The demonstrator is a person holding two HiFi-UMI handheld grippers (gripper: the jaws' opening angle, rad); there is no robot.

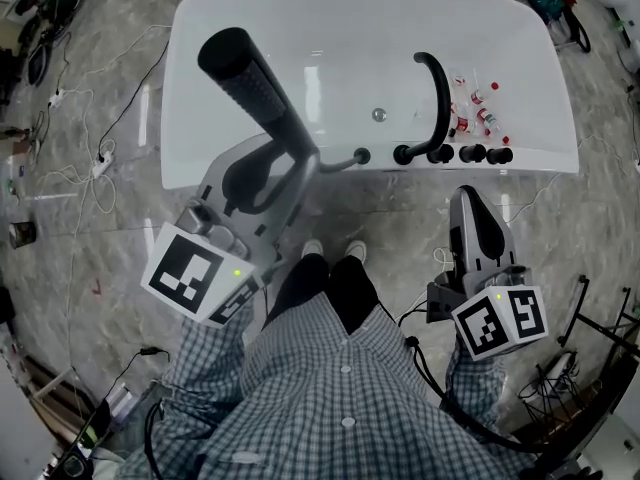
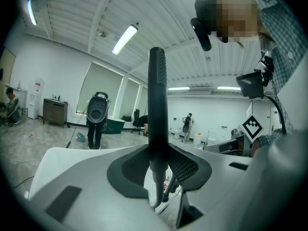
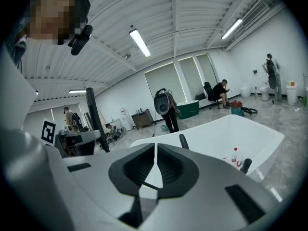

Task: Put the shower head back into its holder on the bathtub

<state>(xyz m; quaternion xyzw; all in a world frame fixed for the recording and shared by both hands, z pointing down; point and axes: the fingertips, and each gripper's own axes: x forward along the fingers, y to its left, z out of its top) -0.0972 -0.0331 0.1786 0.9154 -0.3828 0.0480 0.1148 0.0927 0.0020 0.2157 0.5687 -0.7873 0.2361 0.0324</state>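
1. Poses: the left gripper [image 1: 297,164] is held out ahead of the person, aimed at the near rim of the white bathtub [image 1: 300,28]. The right gripper [image 1: 470,206] is lower and closer to the body, also pointing toward the rim.
2. The left jaws are clamped on the handle of the black shower head [image 1: 255,78]. It rises from them and leans up and to the left over the tub's near-left part, held in the air and not seated on the tub.
3. The right jaws are drawn together to a thin slit with nothing between them.
4. The left gripper [image 2: 159,163] view alone shows the shower head [image 2: 158,105] standing upright between the pads, with its hose [image 2: 157,191] hanging below them.
5. The right gripper [image 3: 154,155] view shows the shower head [image 3: 96,121] only as a dark bar at the left, with the bathtub [image 3: 245,129] beyond.
6. Only the head view shows the curved black faucet spout [image 1: 437,98] and the row of black fittings [image 1: 472,153] on the near rim.
7. Count: two grippers, one shower head, one tub, one spout. Small red-capped bottles [image 1: 478,108] lie inside the tub, too small to count.
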